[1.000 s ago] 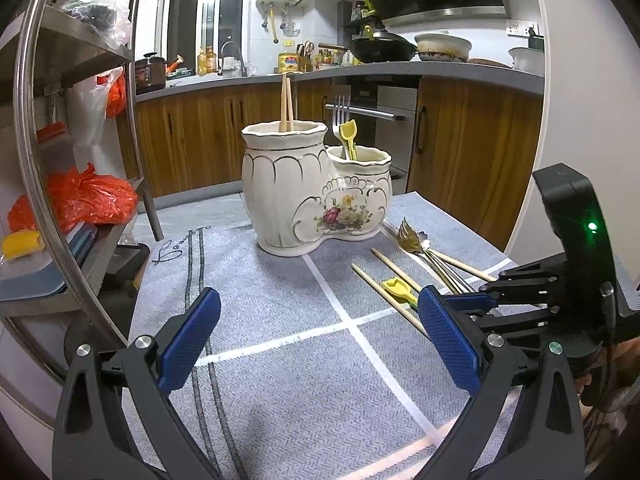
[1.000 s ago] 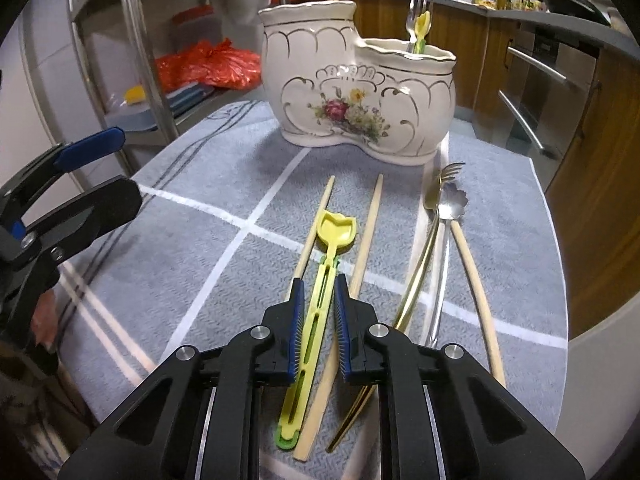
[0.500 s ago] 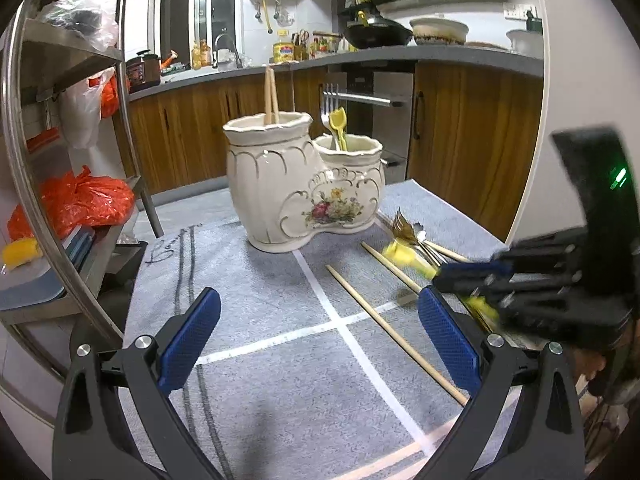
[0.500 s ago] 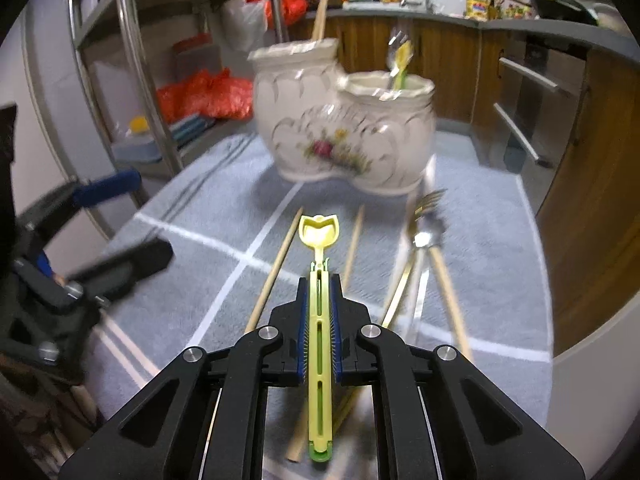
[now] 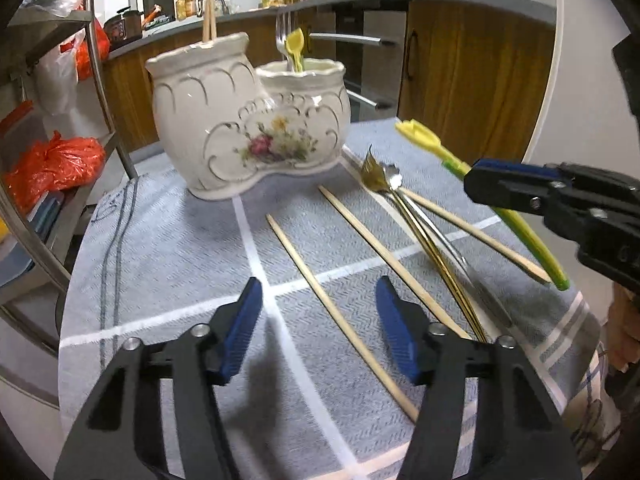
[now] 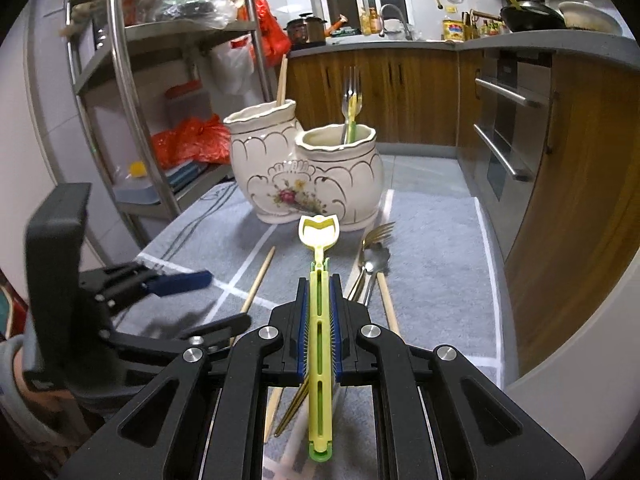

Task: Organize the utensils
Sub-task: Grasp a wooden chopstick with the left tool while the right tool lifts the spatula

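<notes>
Now my right gripper (image 6: 319, 330) has lifted the yellow spoon (image 6: 319, 316) off the cloth, where it lay a second ago between two chopsticks. My left gripper (image 5: 318, 322) has dropped lower and closer to the cloth, and its fingers are closer together than before.

My right fingers (image 6: 335, 328) are pressed on the spoon's long handle, one on each side. The spoon sticks straight out ahead of me, up in the air, with its scoop end pointing at the white holder (image 6: 308, 172). From the left camera I can see the right gripper (image 5: 484, 190) holding the spoon (image 5: 520, 228) above the table, tilted, scoop end up.

My left fingers (image 5: 244, 326) are spread apart with nothing between them. They hang just over the gray cloth (image 5: 172, 240).

Three wooden chopsticks (image 5: 340, 320) lie on the cloth. One lies right in front of my left fingers. A gold fork (image 5: 372, 168) and a silver spoon (image 5: 394, 172) lie side by side next to them.

The white holder (image 5: 248, 120) stands at the far end of the cloth. It has two cups. The tall cup has chopsticks in it. The short cup has a fork (image 6: 351, 84) and another yellow spoon (image 5: 295, 46) in it.
</notes>
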Motion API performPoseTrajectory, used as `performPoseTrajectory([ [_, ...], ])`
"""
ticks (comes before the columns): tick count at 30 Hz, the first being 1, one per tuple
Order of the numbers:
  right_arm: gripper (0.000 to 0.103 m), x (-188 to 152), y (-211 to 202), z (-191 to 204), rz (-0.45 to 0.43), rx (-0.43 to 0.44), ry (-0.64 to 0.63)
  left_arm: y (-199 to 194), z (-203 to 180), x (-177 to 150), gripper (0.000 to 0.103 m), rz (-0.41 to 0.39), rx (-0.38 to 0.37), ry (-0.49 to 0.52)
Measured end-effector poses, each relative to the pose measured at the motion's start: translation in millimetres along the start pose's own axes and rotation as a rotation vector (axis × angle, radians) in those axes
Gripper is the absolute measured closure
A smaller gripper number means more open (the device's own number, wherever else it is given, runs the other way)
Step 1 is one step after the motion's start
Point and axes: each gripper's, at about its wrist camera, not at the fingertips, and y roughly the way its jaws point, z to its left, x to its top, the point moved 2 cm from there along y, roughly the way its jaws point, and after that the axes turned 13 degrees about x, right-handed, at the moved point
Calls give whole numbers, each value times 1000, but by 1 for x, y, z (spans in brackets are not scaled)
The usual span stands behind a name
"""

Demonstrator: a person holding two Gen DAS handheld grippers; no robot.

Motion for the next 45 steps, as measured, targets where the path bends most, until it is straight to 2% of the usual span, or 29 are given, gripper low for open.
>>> performPoseTrajectory([
  [1, 93, 0, 0, 0, 0, 2, 0, 2, -2, 0, 51, 7, 7, 4],
  [2, 93, -1, 0, 0, 0, 4, 0, 5, -5, -1, 57, 19, 23, 13],
  [3, 93, -2, 0, 0, 0, 6, -1, 8, -6, -2, 68, 30, 34, 22],
  [6, 93, -3, 0, 2, 0, 14, -5, 9, -4, -2, 85, 37, 39, 26],
  [8, 93, -3, 0, 4, -1, 19, -9, 10, -3, -1, 94, 38, 37, 36],
  [11, 93, -3, 0, 6, -4, 25, -14, 10, 3, -1, 97, 40, 26, 40],
  [16, 93, -3, -2, 10, -15, 34, -28, 8, 17, -2, 99, 43, -2, 31],
  [21, 93, -2, -5, 12, -27, 33, -33, -2, 27, -4, 99, 13, -27, 66],
  [24, 93, 0, -7, 11, -44, 37, -24, -17, 33, -3, 99, -60, -70, 73],
  [27, 93, 5, -7, 9, -64, 35, -20, -34, 40, 1, 100, -168, -114, 69],
  [32, 93, 16, -8, 7, -113, 35, -10, -48, 51, 10, 100, -305, -114, 22],
  [34, 93, 22, -5, 7, -116, 36, -17, -50, 54, 12, 101, -331, -122, 10],
  [36, 93, 25, -4, 7, -115, 29, -25, -44, 54, 14, 101, -296, -115, 27],
  [39, 93, 26, -2, 9, -112, 31, -30, -28, 49, 10, 101, -173, -147, 57],
  [40, 93, 25, -1, 9, -110, 33, -30, -24, 44, 8, 101, -148, -131, 76],
  [43, 93, 21, 4, 12, -98, 37, -28, -17, 34, 1, 93, -114, -127, 122],
  [45, 93, 19, 6, 13, -90, 40, -28, -10, 27, -3, 83, -73, -128, 140],
])
